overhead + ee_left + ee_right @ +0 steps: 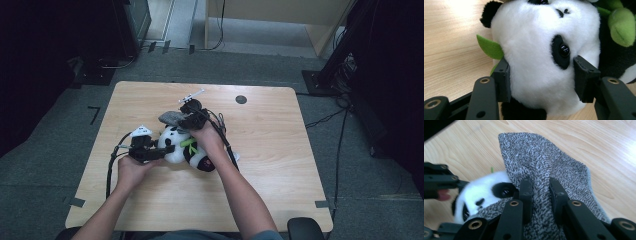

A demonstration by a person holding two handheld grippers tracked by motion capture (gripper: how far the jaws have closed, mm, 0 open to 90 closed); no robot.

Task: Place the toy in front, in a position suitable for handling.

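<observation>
The wooden tabletop [280,150] fills the middle of the high view, and your work sits just left of its centre. There the plush panda [182,150] lies on the wood, its white head toward the left of the frame and its black body with a green bamboo piece [190,143] under your right hand.

Your left tool [541,75] is clamped on the panda's head: in the left gripper view both pads press into the white fur, one beside the black eye patch. The plush is light and soft, so it gives under the pads; judged from that, a grip across the full head holds it better than a pinch on an ear or the green leaf [490,47].

Your right tool [541,192] is clenched on a fold of the grey knitted cloth [544,162], which hangs limp over the top of the panda's head. It is thin and floppy, so grip it near an edge.
</observation>
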